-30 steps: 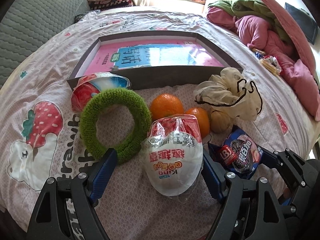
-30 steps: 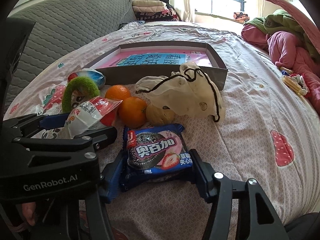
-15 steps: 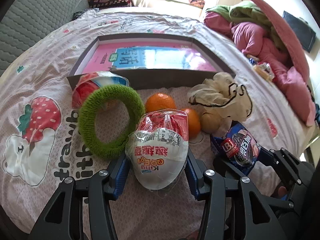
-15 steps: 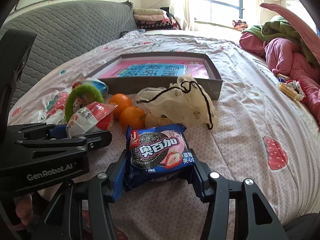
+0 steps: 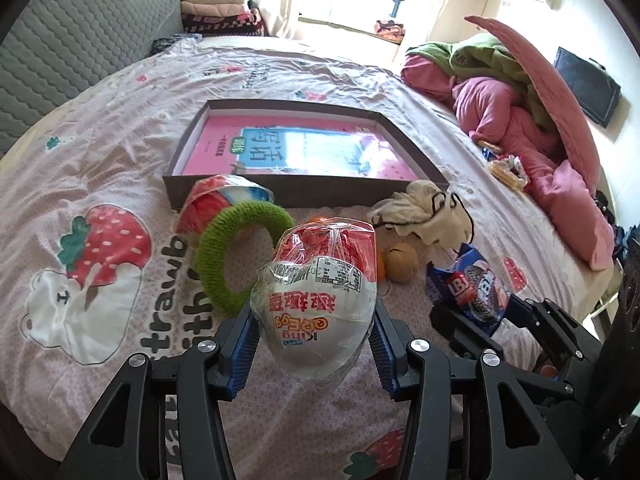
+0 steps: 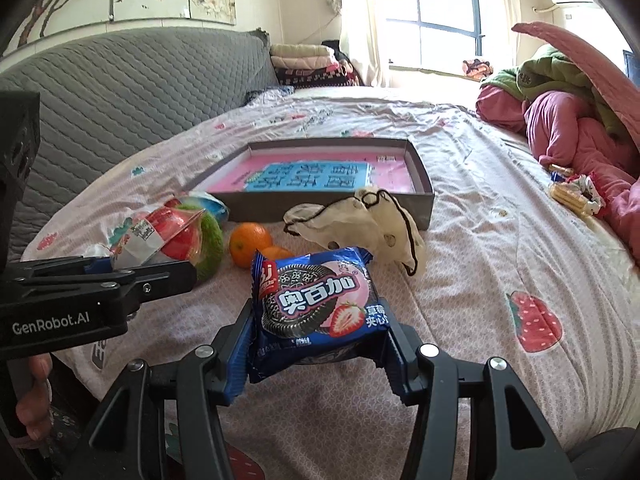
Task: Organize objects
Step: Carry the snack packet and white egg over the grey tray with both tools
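Observation:
My left gripper [image 5: 314, 344] is shut on a wrapped red-and-white toy egg [image 5: 320, 300] and holds it above the bed. My right gripper [image 6: 318, 350] is shut on a blue cookie packet [image 6: 316, 308], also lifted; the packet shows in the left wrist view [image 5: 468, 288]. A grey shallow box [image 5: 304, 190] with a pink book [image 5: 296, 148] inside lies further ahead. In front of the box lie a green knitted ring [image 5: 240, 256], a second wrapped egg [image 5: 218, 200], oranges [image 6: 250, 238], a brownish fruit [image 5: 400, 266] and a cream drawstring pouch [image 5: 424, 214].
Everything lies on a pink strawberry-print bedsheet [image 5: 100, 184]. A pile of pink and green bedding [image 5: 520, 120] lies at the right, with snack wrappers [image 5: 506, 168] beside it. A grey quilted headboard [image 6: 120, 92] lies at the left.
My left gripper closed on the toy egg and lifted it. My right gripper closed on the cookie packet and raised it off the sheet. Both views rose.

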`<control>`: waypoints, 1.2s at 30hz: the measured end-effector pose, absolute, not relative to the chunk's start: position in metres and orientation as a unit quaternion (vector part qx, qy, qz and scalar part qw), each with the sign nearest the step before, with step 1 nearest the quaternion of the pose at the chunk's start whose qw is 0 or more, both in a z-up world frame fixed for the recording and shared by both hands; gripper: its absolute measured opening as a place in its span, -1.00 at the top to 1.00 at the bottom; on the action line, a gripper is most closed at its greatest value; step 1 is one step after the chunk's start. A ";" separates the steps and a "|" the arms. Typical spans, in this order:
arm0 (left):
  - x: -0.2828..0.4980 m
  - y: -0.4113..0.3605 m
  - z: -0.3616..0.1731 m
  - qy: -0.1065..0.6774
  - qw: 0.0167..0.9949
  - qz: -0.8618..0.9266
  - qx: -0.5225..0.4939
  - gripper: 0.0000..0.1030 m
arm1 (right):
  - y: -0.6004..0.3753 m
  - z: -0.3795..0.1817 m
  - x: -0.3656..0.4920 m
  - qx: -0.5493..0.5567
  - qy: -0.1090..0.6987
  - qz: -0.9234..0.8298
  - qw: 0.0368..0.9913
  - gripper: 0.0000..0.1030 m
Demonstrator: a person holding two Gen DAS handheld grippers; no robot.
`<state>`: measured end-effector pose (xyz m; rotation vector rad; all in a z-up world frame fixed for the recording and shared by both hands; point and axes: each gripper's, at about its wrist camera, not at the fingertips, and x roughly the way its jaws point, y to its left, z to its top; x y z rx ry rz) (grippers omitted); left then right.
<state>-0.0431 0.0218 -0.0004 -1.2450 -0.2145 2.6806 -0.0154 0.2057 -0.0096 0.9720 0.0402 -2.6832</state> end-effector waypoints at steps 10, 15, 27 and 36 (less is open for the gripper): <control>-0.034 0.021 0.010 -0.069 0.080 0.909 -0.403 -0.01 | 0.205 0.007 -0.003 0.295 0.020 -0.944 0.149 -0.07; -0.034 0.017 0.014 -0.071 0.076 0.913 -0.395 -0.01 | 0.204 0.012 -0.001 0.280 0.027 -0.949 0.143 -0.07; -0.043 0.017 0.020 -0.071 0.081 0.920 -0.377 -0.01 | 0.203 0.020 -0.013 0.275 0.028 -0.951 0.140 -0.07; -0.056 0.013 0.025 -0.074 0.081 0.925 -0.363 -0.01 | 0.194 0.029 -0.031 0.263 0.049 -0.953 0.143 -0.08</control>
